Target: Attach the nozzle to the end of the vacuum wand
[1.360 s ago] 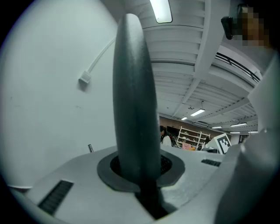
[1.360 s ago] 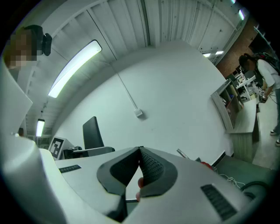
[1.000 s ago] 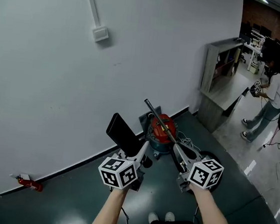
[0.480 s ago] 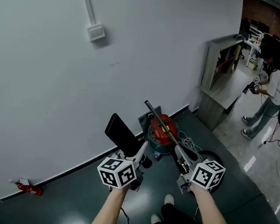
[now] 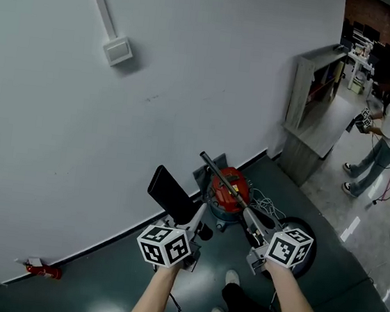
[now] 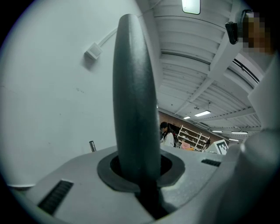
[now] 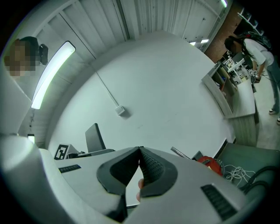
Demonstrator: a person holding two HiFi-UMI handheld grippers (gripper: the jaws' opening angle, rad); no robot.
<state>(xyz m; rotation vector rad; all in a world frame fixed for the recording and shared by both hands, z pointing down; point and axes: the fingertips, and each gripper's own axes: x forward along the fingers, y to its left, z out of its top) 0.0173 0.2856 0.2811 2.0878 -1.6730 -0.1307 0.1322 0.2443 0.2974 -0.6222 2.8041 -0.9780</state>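
Gripping the nozzle (image 6: 133, 100), the left tool (image 5: 191, 220) has its jaws clamped on the narrow base of that dark, flat piece. The piece stands upright out of the jaws, its broad end toward the pale wall (image 5: 191, 67). The right tool (image 7: 139, 157) is clenched, its ribbed pads pressed together with nothing between them. In the head view the vacuum wand (image 5: 224, 179), a thin metal tube, slants over the red vacuum cleaner (image 5: 231, 196), which sits on the dark green floor (image 5: 97, 273) at the foot of the wall. The wand's far end points toward the wall and its near end runs down to the right tool; whether they touch I cannot tell. The nozzle is just left of the wand and apart from it, not joined. Farther right, a person (image 5: 386, 138) stands beside a grey shelf unit (image 5: 314, 95).
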